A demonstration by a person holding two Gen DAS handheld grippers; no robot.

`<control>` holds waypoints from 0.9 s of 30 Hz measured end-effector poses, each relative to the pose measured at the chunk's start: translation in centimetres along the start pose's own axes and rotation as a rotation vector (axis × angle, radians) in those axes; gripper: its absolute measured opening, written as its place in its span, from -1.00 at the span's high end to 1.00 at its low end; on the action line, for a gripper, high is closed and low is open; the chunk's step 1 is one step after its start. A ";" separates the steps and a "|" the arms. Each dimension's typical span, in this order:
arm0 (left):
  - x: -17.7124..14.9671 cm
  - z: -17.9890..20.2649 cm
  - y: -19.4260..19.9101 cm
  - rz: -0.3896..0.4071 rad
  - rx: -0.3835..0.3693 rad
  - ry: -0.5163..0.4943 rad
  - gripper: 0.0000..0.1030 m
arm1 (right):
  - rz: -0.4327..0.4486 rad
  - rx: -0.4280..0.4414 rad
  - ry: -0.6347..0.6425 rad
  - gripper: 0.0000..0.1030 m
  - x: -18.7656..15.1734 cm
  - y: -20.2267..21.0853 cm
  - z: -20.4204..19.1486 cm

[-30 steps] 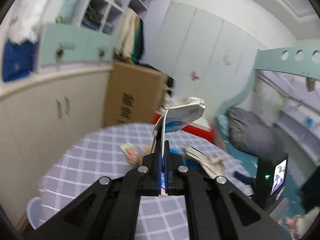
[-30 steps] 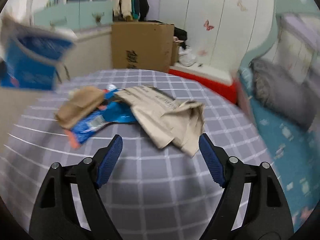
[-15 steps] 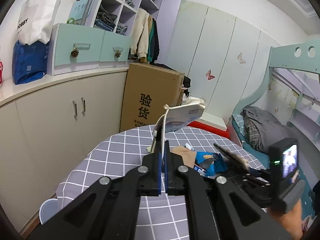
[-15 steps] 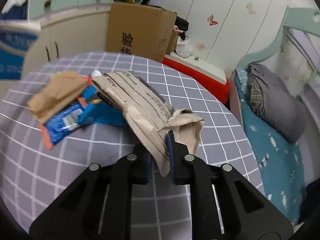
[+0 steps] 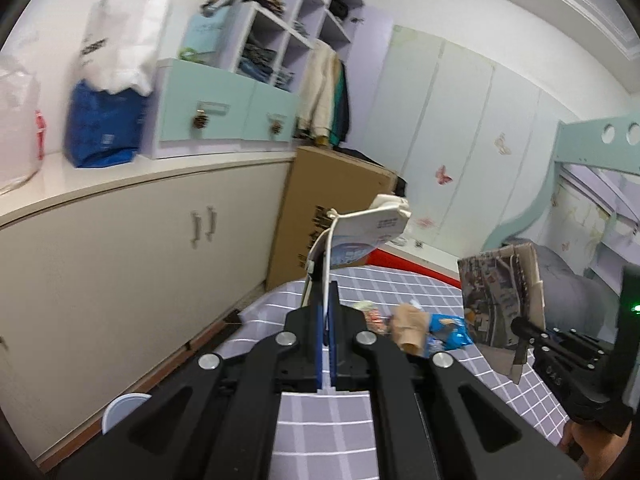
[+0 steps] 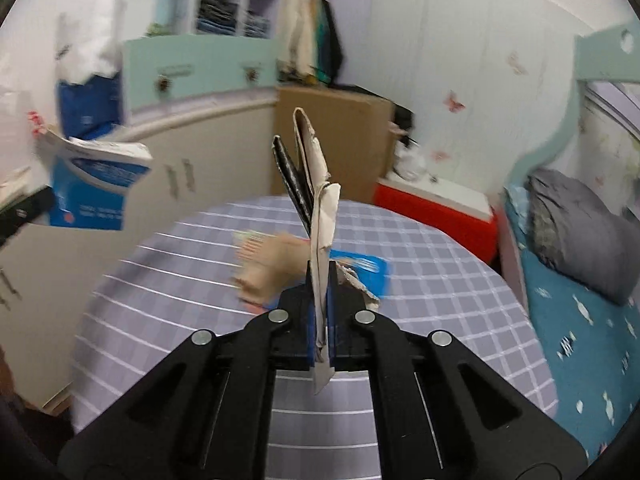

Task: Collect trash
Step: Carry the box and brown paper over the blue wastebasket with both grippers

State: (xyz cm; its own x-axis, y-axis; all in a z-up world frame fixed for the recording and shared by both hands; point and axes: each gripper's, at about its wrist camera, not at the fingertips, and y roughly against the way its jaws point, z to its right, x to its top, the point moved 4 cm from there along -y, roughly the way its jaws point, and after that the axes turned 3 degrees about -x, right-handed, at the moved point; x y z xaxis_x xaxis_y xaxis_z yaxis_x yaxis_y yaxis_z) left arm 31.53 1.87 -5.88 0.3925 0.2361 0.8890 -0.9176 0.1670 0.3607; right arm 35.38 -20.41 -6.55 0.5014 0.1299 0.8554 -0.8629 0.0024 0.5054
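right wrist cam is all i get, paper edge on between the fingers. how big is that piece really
Observer: The left wrist view shows the crumpled brown paper broadside: a wide printed sheet, lifted clear of the table.
Operator: and the left gripper?
Observer: The left gripper is shut on a white and blue packet, edge on there.
Operator: trash left?
Observer: A small colourful wrapper lies beyond the tan paper and blue wrapper.

Print on my blue-white packet [image 5: 362, 236] too small to read. Tan wrapper [image 6: 266, 270] on table [image 6: 440, 264] motion-blurred. Blue wrapper [image 6: 366, 270] partly hidden behind my newspaper [image 6: 318, 216].
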 end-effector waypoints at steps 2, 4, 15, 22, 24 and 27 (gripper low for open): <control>0.3 -2.4 1.4 0.010 0.032 0.022 0.97 | 0.024 0.060 0.026 0.93 0.9 1.1 -3.7; 0.4 -4.5 2.6 0.017 0.065 0.031 0.97 | 0.034 0.104 0.053 0.93 1.5 1.7 -6.7; -2.0 -19.6 7.3 -0.033 0.293 0.120 0.97 | -0.020 0.409 0.185 0.93 0.4 1.7 -26.3; -6.9 -28.0 6.9 -0.143 0.414 0.220 0.97 | -0.133 0.515 0.273 0.93 -4.3 -0.1 -36.1; -8.8 -30.0 6.3 -0.185 0.439 0.243 0.97 | -0.171 0.529 0.290 0.93 -6.3 -0.8 -38.2; -11.6 -32.4 5.2 -0.257 0.456 0.291 0.97 | -0.249 0.551 0.303 0.93 -9.1 -2.8 -40.4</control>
State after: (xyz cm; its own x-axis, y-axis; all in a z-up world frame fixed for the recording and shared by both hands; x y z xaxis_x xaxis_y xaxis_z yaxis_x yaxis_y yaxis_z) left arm 24.29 31.04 -23.43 0.5472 0.5060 0.6667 -0.7004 -0.1593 0.6958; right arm 30.62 18.41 -20.34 0.5717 0.4634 0.6771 -0.5254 -0.4270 0.7359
